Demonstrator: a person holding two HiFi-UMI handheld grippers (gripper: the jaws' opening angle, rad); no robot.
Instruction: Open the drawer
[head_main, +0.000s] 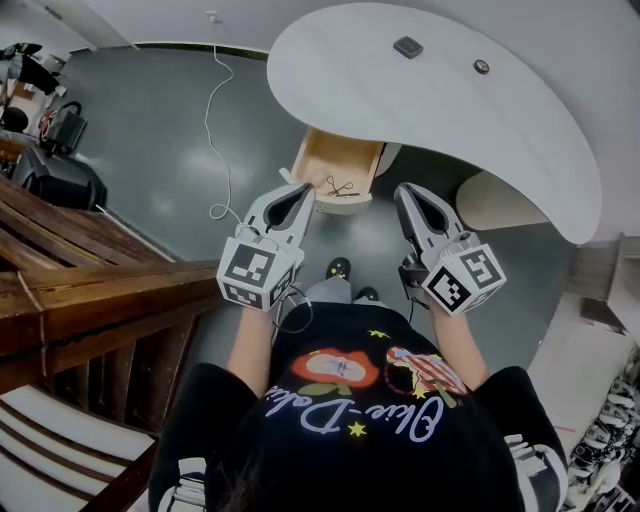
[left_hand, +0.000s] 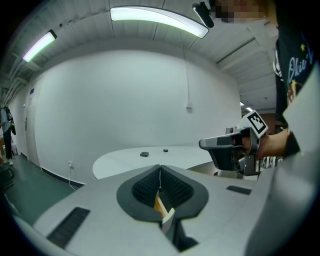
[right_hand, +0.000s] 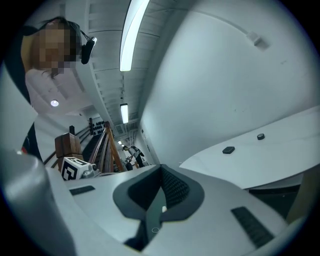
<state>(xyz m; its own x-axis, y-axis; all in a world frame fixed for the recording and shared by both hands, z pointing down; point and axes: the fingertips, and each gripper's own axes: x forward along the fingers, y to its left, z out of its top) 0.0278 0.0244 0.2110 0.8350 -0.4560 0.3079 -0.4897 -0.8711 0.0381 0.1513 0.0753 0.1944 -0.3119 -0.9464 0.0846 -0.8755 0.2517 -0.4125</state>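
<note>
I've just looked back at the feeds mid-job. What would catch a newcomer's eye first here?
The wooden drawer stands pulled out from under the curved white table, near the top middle of the head view, with a small dark item lying in it. Nearer the person, the left hand-held gripper and right hand-held gripper are held side by side, both with jaws together and nothing between them.
</note>
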